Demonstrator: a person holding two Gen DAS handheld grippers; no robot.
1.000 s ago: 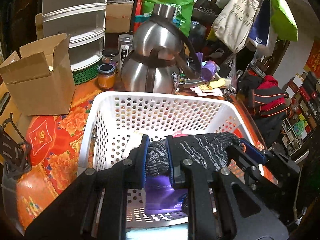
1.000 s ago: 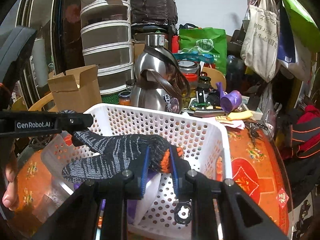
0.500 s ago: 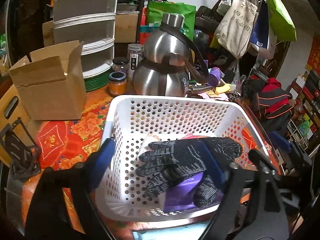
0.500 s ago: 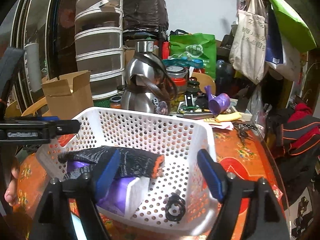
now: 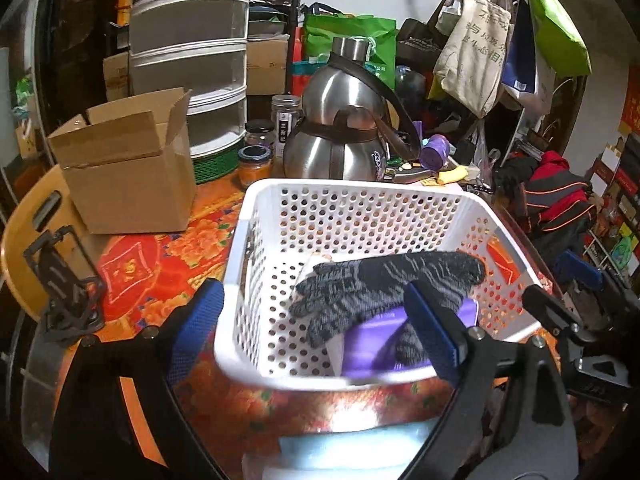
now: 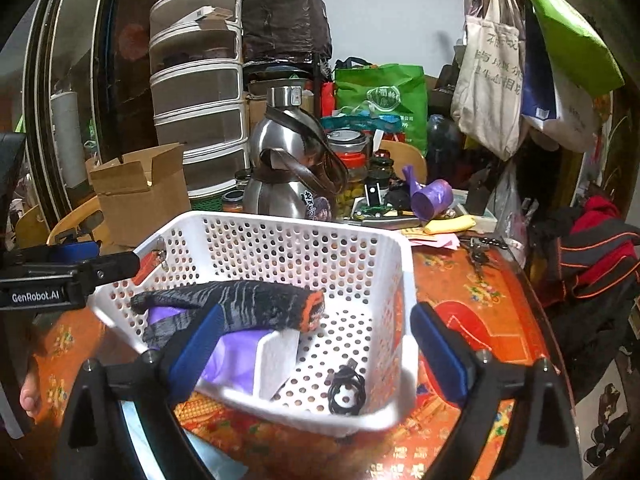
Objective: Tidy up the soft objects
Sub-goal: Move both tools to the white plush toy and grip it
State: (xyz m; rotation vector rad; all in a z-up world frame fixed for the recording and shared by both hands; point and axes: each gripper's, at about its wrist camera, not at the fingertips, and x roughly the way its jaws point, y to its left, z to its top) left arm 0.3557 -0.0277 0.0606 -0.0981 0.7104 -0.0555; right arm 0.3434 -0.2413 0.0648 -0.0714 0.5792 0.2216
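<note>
Dim indoor light, fisheye-bent edges, near foreground perhaps motion-blurred

Steel kettle, cardboard box

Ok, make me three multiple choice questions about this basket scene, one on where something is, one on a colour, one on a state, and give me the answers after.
1. Where does the dark knit glove lie?
A. in the white basket, on a purple packet
B. inside the cardboard box
C. on the tablecloth beside the basket

2. What colour is the glove's cuff?
A. green
B. orange
C. white

3. How does the left gripper stand?
A. clamped on the glove
B. clamped on the basket rim
C. jaws apart, holding nothing

Answers: 1 A, the glove drapes over the purple packet inside the basket walls. 2 B, the right wrist view shows an orange band at its end. 3 C, its blue pads stand wide and clear of the glove.
</note>
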